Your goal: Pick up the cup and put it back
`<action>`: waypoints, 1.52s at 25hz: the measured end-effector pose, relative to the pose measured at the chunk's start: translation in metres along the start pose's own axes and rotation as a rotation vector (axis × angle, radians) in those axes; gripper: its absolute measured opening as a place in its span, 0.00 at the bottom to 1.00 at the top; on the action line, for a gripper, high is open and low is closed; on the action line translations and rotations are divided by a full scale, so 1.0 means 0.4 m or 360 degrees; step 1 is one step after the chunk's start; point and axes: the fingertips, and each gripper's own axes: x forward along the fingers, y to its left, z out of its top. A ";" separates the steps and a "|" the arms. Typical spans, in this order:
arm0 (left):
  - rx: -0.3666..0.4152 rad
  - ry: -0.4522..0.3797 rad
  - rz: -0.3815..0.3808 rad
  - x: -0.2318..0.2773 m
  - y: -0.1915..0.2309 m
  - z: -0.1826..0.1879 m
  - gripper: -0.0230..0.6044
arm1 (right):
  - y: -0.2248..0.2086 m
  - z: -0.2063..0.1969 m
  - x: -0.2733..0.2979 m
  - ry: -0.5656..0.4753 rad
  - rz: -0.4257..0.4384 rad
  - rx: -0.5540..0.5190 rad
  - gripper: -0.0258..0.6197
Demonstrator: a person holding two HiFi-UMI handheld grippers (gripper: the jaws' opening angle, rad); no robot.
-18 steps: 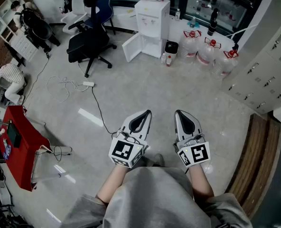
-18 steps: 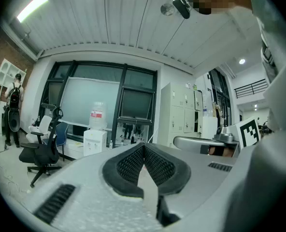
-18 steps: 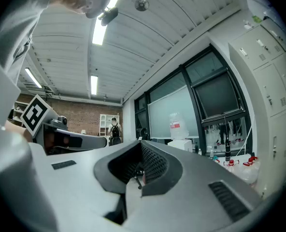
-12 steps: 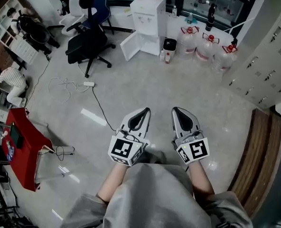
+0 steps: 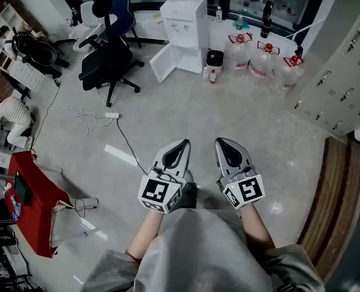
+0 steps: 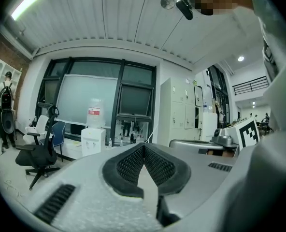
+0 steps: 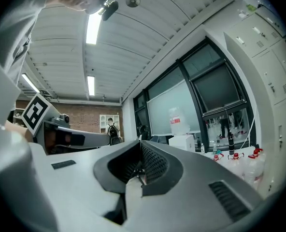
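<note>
No cup shows in any view. Both grippers are held side by side over the grey floor in front of the person's body. My left gripper (image 5: 185,143) points forward with its jaws pressed together and nothing between them; in the left gripper view (image 6: 143,147) its black pads meet at the tip. My right gripper (image 5: 220,142) is level with it, a short gap to its right, also shut and empty. Its ribbed pads touch in the right gripper view (image 7: 140,145). Each carries its marker cube near the wrist.
A white water dispenser (image 5: 183,17) stands ahead with its lower door open, and several water bottles (image 5: 266,62) stand to its right. A black office chair (image 5: 107,59) and a power strip with cable (image 5: 111,115) lie left. Grey lockers (image 5: 344,72) line the right; a red stand (image 5: 28,193) is near left.
The two grippers have stayed shut. The right one has drifted slightly left, towards the left one, and the head view has shifted a little over the room.
</note>
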 end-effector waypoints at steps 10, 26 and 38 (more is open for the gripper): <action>-0.0018 0.0023 -0.0067 0.127 0.239 0.019 0.05 | -0.024 -0.031 0.275 0.0062 -0.0013 0.0014 0.06; -0.0097 0.0073 -0.0141 0.255 0.533 0.005 0.05 | -0.069 -0.092 0.570 0.0149 -0.0096 0.0050 0.06; -0.0122 0.0157 -0.0093 0.447 0.685 -0.020 0.05 | -0.224 -0.145 0.770 0.0197 -0.0057 0.0122 0.06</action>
